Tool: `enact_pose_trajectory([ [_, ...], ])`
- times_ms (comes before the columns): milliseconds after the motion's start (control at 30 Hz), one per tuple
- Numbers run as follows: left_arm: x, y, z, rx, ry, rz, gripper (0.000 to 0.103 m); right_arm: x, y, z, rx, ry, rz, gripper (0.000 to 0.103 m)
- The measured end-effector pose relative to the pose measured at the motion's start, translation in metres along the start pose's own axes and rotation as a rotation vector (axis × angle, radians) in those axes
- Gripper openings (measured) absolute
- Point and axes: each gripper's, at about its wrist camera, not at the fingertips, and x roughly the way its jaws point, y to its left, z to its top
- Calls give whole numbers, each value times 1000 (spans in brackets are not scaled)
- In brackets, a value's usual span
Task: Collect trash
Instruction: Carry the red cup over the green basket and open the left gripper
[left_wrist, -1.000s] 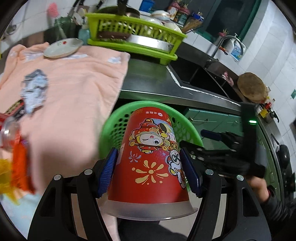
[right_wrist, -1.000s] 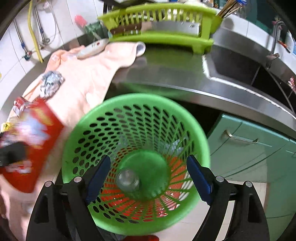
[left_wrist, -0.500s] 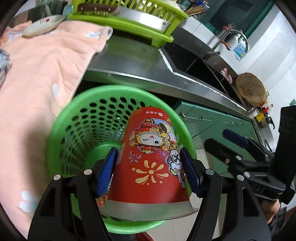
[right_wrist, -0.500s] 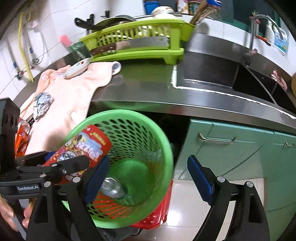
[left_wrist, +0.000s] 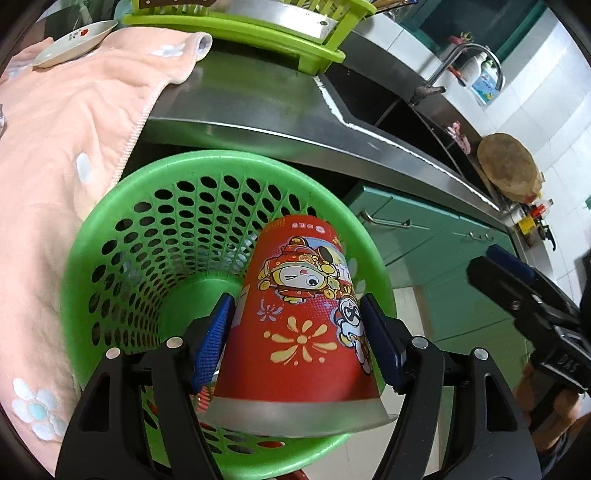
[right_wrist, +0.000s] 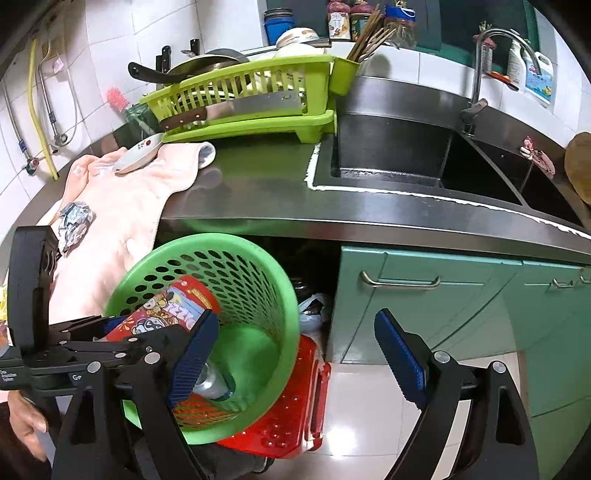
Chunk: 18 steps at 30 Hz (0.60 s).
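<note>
A red paper cup (left_wrist: 295, 325) with cartoon print sits bottom-forward between the blue pads of my left gripper (left_wrist: 295, 301). The jaws are opening, with the pads still against the cup's sides and the cup leaning slightly right. It hangs inside the mouth of the green perforated basket (left_wrist: 110, 221), which stands on the floor below the counter. The right wrist view shows the cup (right_wrist: 166, 310) just within the basket's rim (right_wrist: 280, 288) and a clear bottle (right_wrist: 210, 380) at the bottom. My right gripper (right_wrist: 295, 317) is open and empty, to the right of the basket.
A pink towel (right_wrist: 129, 206) hangs over the steel counter edge with a crumpled foil ball (right_wrist: 75, 221) and a small plate (right_wrist: 136, 155) on it. A lime dish rack (right_wrist: 240, 107) and sink (right_wrist: 391, 155) lie behind. A red crate (right_wrist: 288, 417) is under the basket; teal cabinets (right_wrist: 424, 295) stand right.
My left gripper carried the cup from beside the towel down into the basket's mouth, and the cup tilted slightly. My right gripper pulled back from over the basket, to the right.
</note>
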Motion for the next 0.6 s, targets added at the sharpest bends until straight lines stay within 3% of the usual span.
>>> enact_pose_trajectory([
  [133,-5,1,-2,-3,-10,0,80,-5,-1,-1,6,-8,4,83],
  [267,-19,5,-6,2,-31,16,81,-11,5,1,-8,-19,12,83],
  [600,-111,46,-30,13,-171,194,81,-15,52,3,-66,-31,95,86],
])
